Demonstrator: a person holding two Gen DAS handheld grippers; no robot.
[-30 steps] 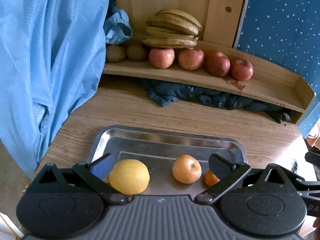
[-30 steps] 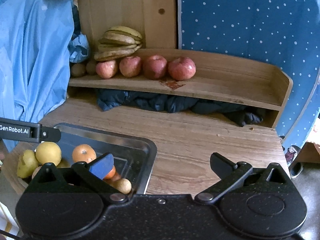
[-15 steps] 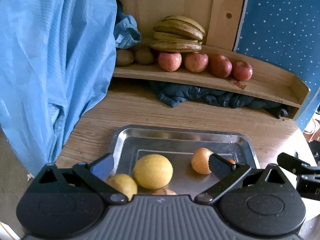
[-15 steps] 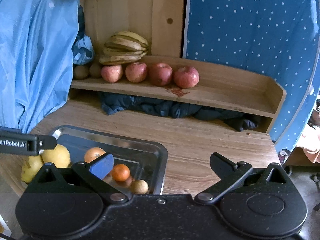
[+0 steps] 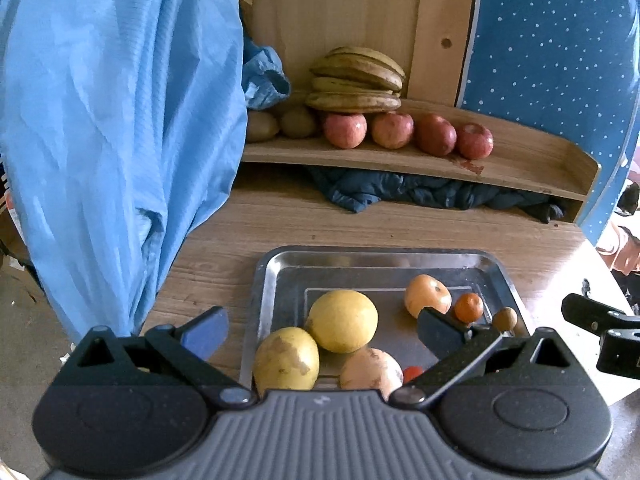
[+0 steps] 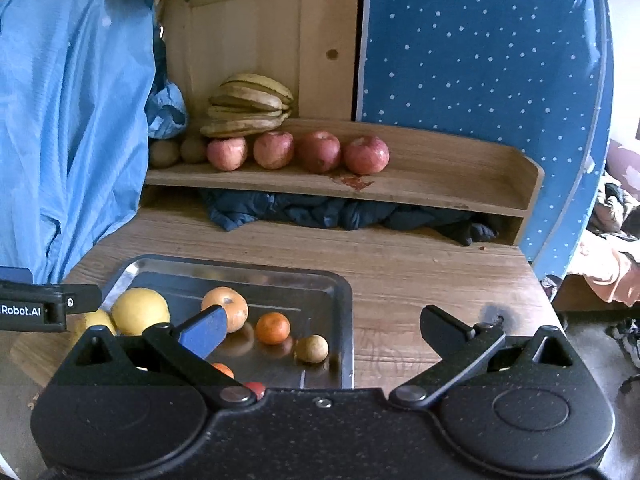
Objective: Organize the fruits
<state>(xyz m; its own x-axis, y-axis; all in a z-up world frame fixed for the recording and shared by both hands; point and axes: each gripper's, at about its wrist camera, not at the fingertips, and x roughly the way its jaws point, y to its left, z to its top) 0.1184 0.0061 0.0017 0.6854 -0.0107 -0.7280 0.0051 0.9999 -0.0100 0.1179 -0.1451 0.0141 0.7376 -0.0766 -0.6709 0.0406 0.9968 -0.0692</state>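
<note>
- My left gripper (image 5: 320, 330) hangs over the near end of the metal tray (image 5: 264, 280), jaws wide, gripping nothing.
- In the tray I see two yellow fruits (image 5: 343, 320), a pale orange one (image 5: 427, 295), a small tangerine (image 5: 469, 307) and a little brown fruit (image 5: 505, 319).
- On the shelf (image 6: 440, 184) behind: bananas (image 6: 248, 106), then four red apples (image 6: 320, 151) in a row.
- My right gripper (image 6: 320, 330) sits at the tray's right edge, jaws wide, empty.
</note>
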